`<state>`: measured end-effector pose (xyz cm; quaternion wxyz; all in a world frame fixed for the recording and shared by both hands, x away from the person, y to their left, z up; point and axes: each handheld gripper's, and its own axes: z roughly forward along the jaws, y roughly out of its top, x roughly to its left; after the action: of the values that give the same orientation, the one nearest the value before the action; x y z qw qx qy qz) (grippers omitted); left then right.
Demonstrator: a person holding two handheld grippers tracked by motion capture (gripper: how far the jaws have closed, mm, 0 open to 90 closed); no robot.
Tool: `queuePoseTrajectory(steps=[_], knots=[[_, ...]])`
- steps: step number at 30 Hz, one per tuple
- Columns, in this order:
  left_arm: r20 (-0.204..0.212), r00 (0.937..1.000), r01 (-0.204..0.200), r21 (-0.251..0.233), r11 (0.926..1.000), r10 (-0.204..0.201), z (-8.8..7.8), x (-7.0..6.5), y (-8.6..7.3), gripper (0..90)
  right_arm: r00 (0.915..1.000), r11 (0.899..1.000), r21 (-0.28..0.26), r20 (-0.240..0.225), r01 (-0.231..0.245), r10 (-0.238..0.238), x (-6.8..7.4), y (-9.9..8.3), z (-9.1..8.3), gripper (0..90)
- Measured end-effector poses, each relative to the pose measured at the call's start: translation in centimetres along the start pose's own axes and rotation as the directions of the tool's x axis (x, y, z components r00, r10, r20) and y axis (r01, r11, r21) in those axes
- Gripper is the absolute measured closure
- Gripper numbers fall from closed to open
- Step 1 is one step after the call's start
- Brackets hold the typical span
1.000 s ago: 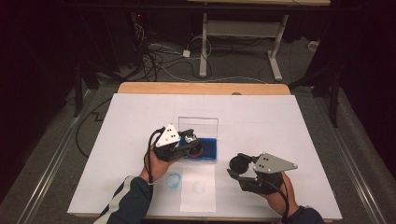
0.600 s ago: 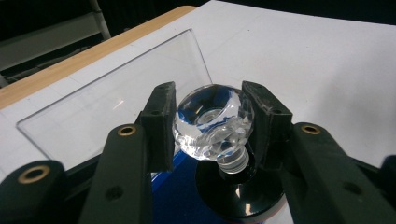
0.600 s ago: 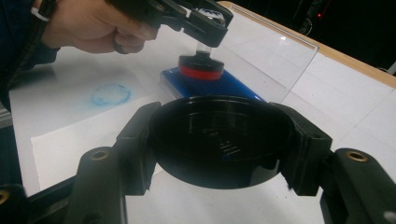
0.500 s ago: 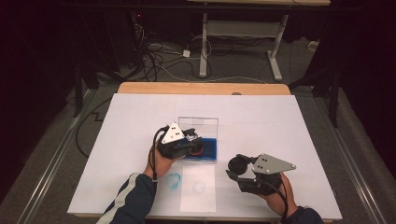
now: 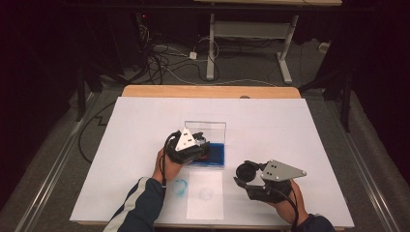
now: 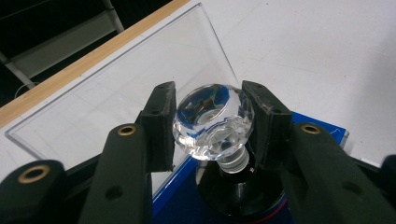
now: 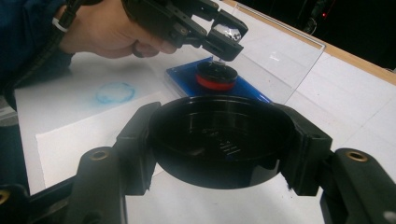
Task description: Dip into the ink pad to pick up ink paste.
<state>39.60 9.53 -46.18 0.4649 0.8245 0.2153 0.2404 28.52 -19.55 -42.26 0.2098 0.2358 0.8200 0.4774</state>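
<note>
So on my end the left gripper [image 6: 210, 126] had its jaws pinched around a clear faceted glass knob [image 6: 212, 122], something like a crystal stopper, with a pad pressed on each side of the round head. The knob's short stem went down into a round black base [image 7: 215, 72] with a red band round its bottom, and that base sat on a blue tray [image 5: 216, 155] in the middle of the white table [image 5: 300, 130]. A clear acrylic panel [image 5: 205, 131] stood upright along the far edge of the tray, and I could see the table straight through it. Couldn't tell whether the knob was seated in the base or just touching it. The right gripper [image 7: 219, 140] was well off to the right near the front edge, jaws spread fairly wide and clamped on a shallow round black lid [image 7: 218, 135], its hollow side facing the camera. Nothing was inside it that I could make out. A white sheet of paper [image 5: 205, 195] lay in front of the tray, and a faint blue ring stain [image 5: 180, 186] sat just left of it.
</note>
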Motion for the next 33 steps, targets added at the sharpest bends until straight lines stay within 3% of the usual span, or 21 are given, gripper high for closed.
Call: queuePoseTrajectory(steps=[11, 20, 25, 33], knots=[[-0.006, 1.0, -0.007, -0.009, 0.9999, 0.007, -0.1, -0.8, -0.6, 55.3, 1.0, 1.0, 0.005, -0.005, 0.005, -0.005, 0.1, 0.0, 0.1, 38.7], [-0.011, 0.9999, 0.012, -0.016, 0.9998, -0.012, -0.5, -0.9, -0.9, 55.3, 1.0, 1.0, 0.008, -0.006, 0.005, -0.005, 0.2, 0.0, 0.1, 38.7], [-0.015, 0.999, -0.043, 0.009, 0.999, 0.043, 0.1, -1.5, -0.3, 55.2, 0.9999, 1.0, 0.014, -0.011, 0.004, -0.004, 0.2, 0.0, 0.2, 38.7], [-0.016, 0.999, -0.041, 0.018, 0.999, 0.042, 0.1, -1.6, -0.3, 55.2, 0.9999, 1.0, 0.015, -0.013, -0.001, 0.001, 0.1, 0.0, 0.1, 38.7]])
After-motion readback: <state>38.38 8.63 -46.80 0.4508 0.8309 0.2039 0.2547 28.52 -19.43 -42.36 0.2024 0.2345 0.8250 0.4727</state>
